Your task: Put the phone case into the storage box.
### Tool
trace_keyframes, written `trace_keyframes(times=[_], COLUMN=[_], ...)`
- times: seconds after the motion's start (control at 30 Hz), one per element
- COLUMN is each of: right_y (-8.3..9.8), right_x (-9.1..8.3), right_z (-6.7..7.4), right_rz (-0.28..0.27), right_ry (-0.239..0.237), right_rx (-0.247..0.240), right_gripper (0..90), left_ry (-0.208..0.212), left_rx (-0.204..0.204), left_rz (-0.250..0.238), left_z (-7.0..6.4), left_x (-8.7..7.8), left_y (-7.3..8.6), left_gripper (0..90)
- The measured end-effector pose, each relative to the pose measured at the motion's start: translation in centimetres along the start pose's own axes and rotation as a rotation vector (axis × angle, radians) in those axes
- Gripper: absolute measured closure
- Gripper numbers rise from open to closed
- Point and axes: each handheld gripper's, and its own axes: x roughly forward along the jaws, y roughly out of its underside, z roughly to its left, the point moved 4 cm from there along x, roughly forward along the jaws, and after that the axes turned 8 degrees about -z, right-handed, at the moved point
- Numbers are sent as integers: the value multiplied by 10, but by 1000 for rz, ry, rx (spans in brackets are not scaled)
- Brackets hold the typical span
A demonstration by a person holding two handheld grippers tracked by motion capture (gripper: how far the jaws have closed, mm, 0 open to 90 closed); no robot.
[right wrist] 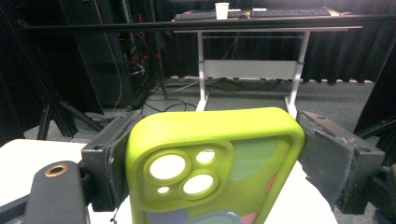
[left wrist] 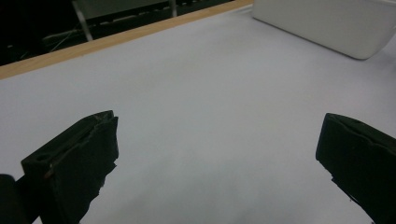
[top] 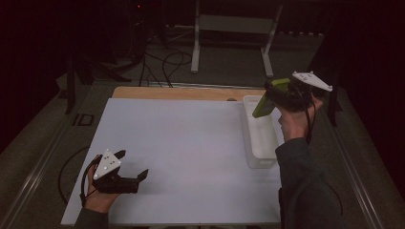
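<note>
High view shows the right gripper (top: pixel 278 98) clamping a lime-green rubbery phone case (top: pixel 270 97) over the white plastic bin (top: pixel 261 160), so lower it squarely before releasing, left gripper (top: pixel 130 164) idling open-jawed.

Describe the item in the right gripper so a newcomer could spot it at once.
Start at the white table, then its right edge, where a clear bin sits. Above it, the right gripper clamps a phone case: lime green, with round camera cutouts.

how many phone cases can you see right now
1. The lime green phone case is clamped across its width between the right gripper's jaws, raised above the far end of the white bin at the table's right side. Another might lie unseen in the bin.
</note>
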Motion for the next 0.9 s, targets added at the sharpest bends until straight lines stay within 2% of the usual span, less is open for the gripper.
trace_keyframes(times=[0.43,0.9], right_y=[-1,-1], right_x=[9,17], right_z=[3,2], right_rz=[4,10], right_ry=[17,37], right_rx=[-6,-14], right_gripper=[181,182], left_ry=[-31,-44], left_rx=[-8,-15], left_rz=[-10,-18], left_z=[2,2], left_x=[-7,-12], left_y=[10,17], left_gripper=[0,0])
